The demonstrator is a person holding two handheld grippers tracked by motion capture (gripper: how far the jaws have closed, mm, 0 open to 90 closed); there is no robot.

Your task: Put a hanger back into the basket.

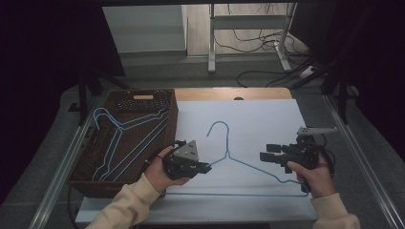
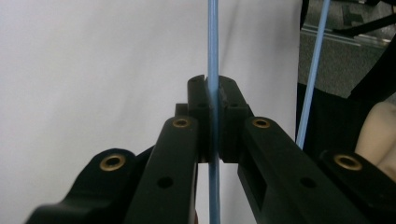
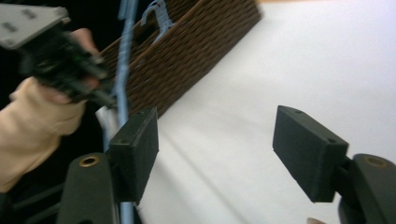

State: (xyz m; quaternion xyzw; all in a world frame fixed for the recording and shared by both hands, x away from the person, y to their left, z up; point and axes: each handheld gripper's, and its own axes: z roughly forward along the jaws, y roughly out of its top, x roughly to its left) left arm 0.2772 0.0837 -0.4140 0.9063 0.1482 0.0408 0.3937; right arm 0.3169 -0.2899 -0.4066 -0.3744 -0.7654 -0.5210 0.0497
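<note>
Blue wire of the hanger (image 2: 213, 56) is pinched between the clenched jaws of the left gripper (image 2: 213, 88), running straight up past their tips. The right gripper (image 3: 219, 154) stands released, wire just outside one pad. This looks like a handover step: next, the left one likely must carry the hanger sideways to the wicker basket (image 1: 157, 102) without snagging the hangers already inside (image 1: 122, 140).
</note>
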